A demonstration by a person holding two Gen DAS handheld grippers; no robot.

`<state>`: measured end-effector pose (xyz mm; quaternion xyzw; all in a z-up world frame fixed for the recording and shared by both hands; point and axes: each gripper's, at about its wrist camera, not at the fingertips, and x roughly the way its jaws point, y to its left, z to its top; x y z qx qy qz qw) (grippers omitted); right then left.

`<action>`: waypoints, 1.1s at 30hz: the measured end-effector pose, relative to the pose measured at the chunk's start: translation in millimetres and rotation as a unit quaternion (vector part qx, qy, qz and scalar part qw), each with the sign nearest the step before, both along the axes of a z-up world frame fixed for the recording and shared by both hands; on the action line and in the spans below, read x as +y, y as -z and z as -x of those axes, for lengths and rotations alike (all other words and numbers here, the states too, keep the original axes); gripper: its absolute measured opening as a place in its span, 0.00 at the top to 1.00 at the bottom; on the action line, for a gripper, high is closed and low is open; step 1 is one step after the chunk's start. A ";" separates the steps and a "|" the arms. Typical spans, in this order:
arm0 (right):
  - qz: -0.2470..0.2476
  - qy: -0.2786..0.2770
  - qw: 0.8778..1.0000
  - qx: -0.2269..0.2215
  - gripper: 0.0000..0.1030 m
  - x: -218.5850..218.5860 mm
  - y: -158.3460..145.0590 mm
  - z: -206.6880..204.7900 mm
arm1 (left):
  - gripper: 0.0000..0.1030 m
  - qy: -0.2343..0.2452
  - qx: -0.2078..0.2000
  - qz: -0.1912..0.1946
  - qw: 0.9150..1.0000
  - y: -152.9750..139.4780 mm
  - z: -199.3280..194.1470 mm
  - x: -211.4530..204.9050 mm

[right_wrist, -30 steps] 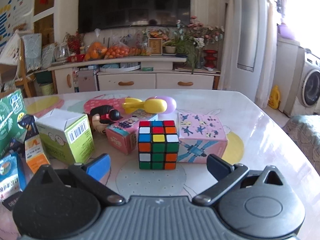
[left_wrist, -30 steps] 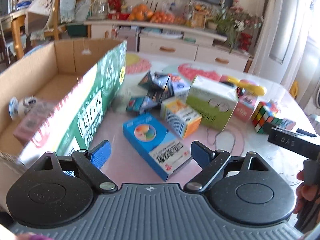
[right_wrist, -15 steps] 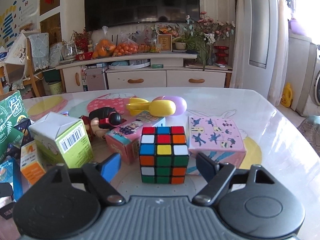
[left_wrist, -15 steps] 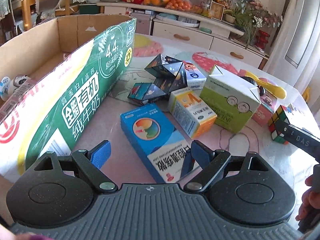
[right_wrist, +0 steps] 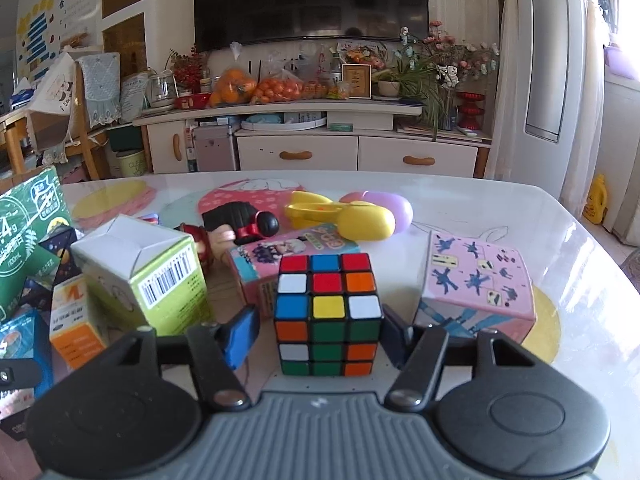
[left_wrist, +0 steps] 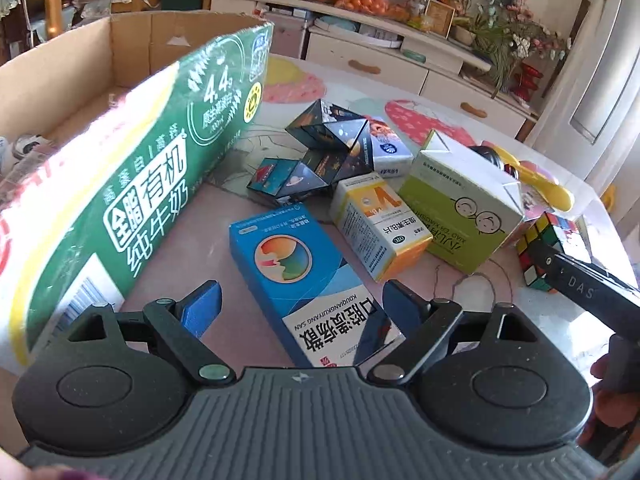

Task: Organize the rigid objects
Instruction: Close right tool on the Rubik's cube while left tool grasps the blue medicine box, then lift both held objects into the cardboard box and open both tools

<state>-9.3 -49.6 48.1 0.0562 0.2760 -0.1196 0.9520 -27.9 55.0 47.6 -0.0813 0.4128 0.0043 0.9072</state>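
Note:
A scrambled Rubik's cube [right_wrist: 328,312] stands on the table between the fingers of my right gripper [right_wrist: 318,338]. Its jaws are closing; the right pad is at the cube's side and a narrow gap shows at the left pad. In the left wrist view the cube [left_wrist: 556,236] sits at the far right behind the right gripper's black body. My left gripper [left_wrist: 302,308] is open, its pads on either side of the near end of a flat blue box [left_wrist: 296,264] lying on the table, not touching it. An open cardboard carton [left_wrist: 132,40] with a green printed side stands at the left.
Around the blue box lie an orange-and-white box [left_wrist: 380,224], a lime-green box [left_wrist: 460,208] and a dark folding cube puzzle [left_wrist: 328,148]. A pink box [right_wrist: 476,284], a pink carton [right_wrist: 280,256], a yellow-and-purple toy [right_wrist: 360,216] and a small doll [right_wrist: 240,220] crowd the Rubik's cube.
The right gripper came forward around the Rubik's cube and its jaws narrowed from wide to nearly touching. The left gripper dipped toward the blue box, then held still.

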 end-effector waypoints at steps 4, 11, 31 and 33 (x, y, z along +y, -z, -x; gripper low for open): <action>0.001 0.004 1.000 -0.001 0.35 -0.7 0.0 -2.7 | 0.00 -0.011 0.005 -0.002 1.000 3.8 -7.8 -0.6; 0.001 0.015 1.000 0.000 0.22 -1.3 0.9 -9.7 | 0.00 0.000 0.001 -0.035 0.999 5.2 -11.0 -9.8; -0.022 0.023 0.999 0.006 0.49 -8.6 6.4 -21.2 | 0.38 0.083 -0.010 -0.061 0.995 6.9 -19.5 -14.3; -0.020 0.024 0.999 0.006 0.49 -6.9 6.6 -21.4 | 0.39 0.090 -0.011 -0.061 0.994 7.5 -20.0 -13.1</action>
